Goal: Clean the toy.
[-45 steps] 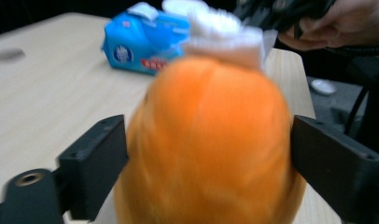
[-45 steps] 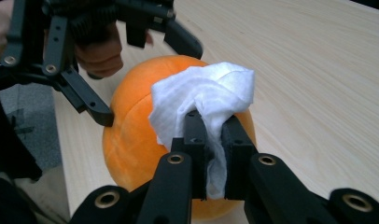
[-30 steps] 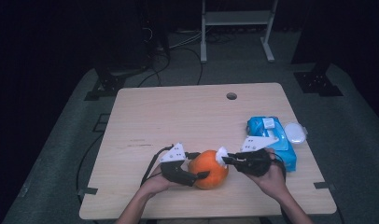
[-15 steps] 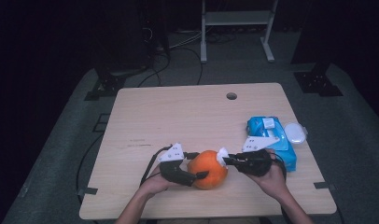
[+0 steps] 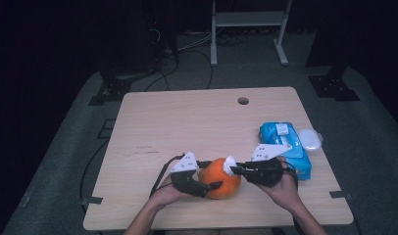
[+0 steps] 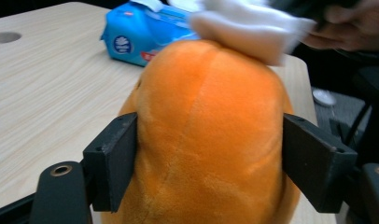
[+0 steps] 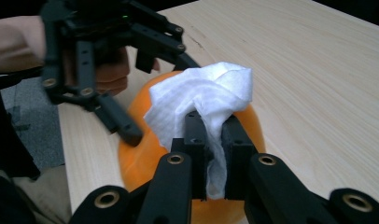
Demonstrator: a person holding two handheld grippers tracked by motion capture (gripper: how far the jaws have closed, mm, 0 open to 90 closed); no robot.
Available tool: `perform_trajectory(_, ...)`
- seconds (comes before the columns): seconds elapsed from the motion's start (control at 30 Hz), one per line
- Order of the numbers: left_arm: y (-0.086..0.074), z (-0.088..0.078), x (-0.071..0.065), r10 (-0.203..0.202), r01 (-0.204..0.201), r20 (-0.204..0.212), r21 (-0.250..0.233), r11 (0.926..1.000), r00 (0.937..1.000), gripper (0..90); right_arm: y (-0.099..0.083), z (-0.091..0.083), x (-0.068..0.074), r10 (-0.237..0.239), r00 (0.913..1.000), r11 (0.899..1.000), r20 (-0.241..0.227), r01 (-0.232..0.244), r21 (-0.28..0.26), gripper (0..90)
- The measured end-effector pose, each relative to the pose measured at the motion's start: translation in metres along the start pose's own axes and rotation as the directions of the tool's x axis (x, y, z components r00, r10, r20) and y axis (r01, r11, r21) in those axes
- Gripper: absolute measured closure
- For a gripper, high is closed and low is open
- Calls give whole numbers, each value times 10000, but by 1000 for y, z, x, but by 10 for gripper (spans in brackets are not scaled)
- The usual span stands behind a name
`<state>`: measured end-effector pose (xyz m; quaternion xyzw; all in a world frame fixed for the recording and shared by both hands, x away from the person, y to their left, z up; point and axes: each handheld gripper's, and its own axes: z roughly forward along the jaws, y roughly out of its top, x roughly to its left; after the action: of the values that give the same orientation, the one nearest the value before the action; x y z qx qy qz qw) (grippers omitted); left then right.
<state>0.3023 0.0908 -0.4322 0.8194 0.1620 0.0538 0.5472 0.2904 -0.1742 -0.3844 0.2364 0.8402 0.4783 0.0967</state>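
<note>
At the lower centre of the high view, a round orange plush toy (image 5: 221,177) is clamped by the left gripper (image 5: 209,178); a crumpled white wipe (image 7: 201,100), pinched by the right gripper (image 7: 214,133), seemingly rests on it.

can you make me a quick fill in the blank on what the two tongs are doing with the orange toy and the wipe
1. The left tongs are closed on the sides of an ______ plush toy.
2. The right tongs pinch a white ______ against the top of that toy.
3. The blue pack of wipes lies on the table beside the person's ______ hand.

Missing words: orange; wipe; right
</note>
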Motion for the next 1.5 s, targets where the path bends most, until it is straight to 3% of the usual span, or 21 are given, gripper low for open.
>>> perform_trajectory(0.1,0,-1,-1,306,-308,294,69,9995,9991,210,-4,-1,-7,172,9996,9999,207,-172,5,823)
perform_trajectory(0.17,0,-1,-1,409,-410,206,64,9991,9990,215,-7,-3,-11,280,9982,9995,538,-287,121,823)
perform_trajectory(0.23,0,1,-3,395,-396,80,88,9992,9992,223,-9,-4,-13,416,9980,9990,473,-423,131,823)
perform_trajectory(0.4,1,5,-6,571,-573,78,184,9982,9983,224,3,-2,6,-316,9992,9995,251,314,87,822)
perform_trajectory(0.5,3,-2,-2,393,-397,289,123,9991,9988,196,5,0,8,-509,9981,9986,361,503,178,823)
perform_trajectory(0.57,4,-4,1,237,-239,209,85,9997,9995,187,2,1,5,-502,9978,9985,431,491,255,823)
perform_trajectory(0.7,1,0,1,156,-159,201,135,9998,9997,232,1,-2,1,-312,9986,9991,423,300,289,823)
perform_trajectory(0.8,-1,3,-2,320,-329,311,279,9991,9990,233,3,-1,11,-553,9982,9981,249,546,285,822)
perform_trajectory(0.87,-1,4,-7,651,-666,359,442,9968,9972,234,5,2,17,-797,9968,9963,48,795,327,821)
perform_trajectory(0.93,1,4,-8,806,-821,329,470,9955,9962,247,7,3,19,-921,9955,9953,245,912,327,823)
perform_trajectory(1.0,1,4,-10,940,-956,382,429,9945,9948,253,7,1,14,-744,9964,9971,397,738,163,823)
perform_trajectory(1.23,1,6,-6,564,-567,177,210,9982,9983,178,-1,-4,-2,-278,9979,9993,578,263,268,823)
perform_trajectory(1.4,0,5,-3,421,-423,95,264,9988,9991,239,4,-5,11,-798,9947,9964,642,778,337,823)
perform_trajectory(1.5,-3,1,5,-218,217,146,71,9997,9997,249,5,-6,15,-926,9946,9955,477,914,266,823)
